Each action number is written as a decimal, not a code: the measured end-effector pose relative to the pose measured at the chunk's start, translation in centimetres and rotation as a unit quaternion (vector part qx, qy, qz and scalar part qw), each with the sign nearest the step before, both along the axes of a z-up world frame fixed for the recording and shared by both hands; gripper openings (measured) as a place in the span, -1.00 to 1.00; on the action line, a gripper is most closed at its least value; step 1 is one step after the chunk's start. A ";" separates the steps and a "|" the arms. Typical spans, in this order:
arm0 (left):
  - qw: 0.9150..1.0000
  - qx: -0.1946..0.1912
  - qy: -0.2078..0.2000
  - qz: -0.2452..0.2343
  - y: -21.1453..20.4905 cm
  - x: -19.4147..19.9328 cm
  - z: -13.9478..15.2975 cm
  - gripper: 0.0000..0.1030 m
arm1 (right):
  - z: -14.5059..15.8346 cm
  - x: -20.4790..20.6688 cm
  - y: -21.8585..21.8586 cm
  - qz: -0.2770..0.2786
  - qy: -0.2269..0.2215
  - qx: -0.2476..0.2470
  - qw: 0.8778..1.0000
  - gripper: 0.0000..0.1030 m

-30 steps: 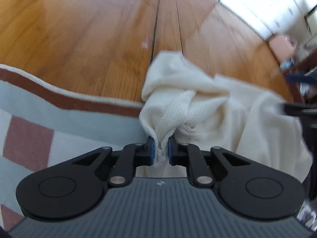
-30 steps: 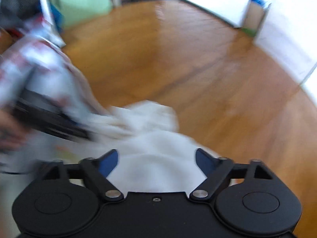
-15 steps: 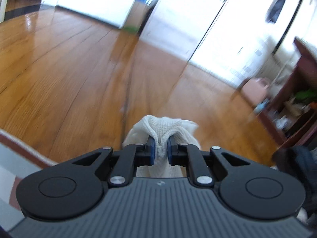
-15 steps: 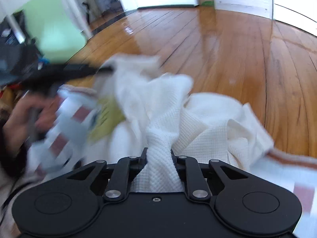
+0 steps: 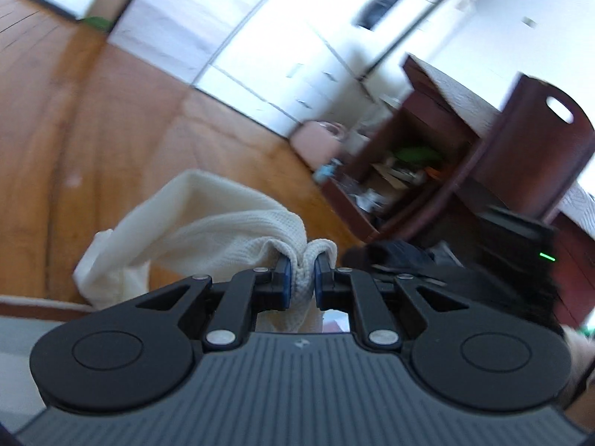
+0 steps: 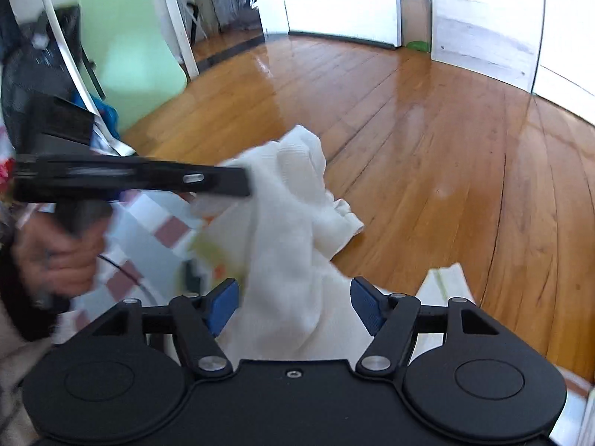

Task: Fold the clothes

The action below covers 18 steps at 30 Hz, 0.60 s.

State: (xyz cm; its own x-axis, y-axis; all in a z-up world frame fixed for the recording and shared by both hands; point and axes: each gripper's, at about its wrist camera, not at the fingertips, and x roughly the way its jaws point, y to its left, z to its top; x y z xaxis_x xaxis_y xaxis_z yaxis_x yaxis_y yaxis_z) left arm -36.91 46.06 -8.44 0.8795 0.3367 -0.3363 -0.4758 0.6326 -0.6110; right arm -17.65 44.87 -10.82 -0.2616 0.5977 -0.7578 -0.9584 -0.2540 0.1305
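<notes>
The left claw (image 5: 300,274) pinches a bunched fold of the white cloth (image 5: 208,230); the right claw (image 6: 293,306) gapes wide, cloth draped between at 12 o'clock.

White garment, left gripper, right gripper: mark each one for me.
White garment (image 5: 223,223), left wrist view, knit fold beyond the fingers.
Left gripper (image 5: 299,278), left wrist view, between its fingertips.
Right gripper (image 6: 293,303), right wrist view, between its fingertips.

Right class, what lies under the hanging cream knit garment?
Under the cream knit garment, a checked blanket and wooden floor show. Something yellowish peeks out beside it, blurred; whatever sits directly beneath stays covered.
</notes>
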 end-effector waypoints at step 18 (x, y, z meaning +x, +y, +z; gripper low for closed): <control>0.992 0.012 0.112 0.057 0.6 1.7 0.0 0.64 | 4.0 10.3 -2.1 -0.262 -0.189 0.136 0.936 -0.87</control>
State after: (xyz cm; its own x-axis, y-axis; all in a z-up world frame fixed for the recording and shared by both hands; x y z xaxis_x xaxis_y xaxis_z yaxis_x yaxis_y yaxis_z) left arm -35.22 46.69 -8.42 0.7386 0.4404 -0.5104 -0.6681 0.5792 -0.4670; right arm -7.33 42.79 -6.85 0.3781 0.7536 -0.5376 -0.9253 0.2893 -0.2453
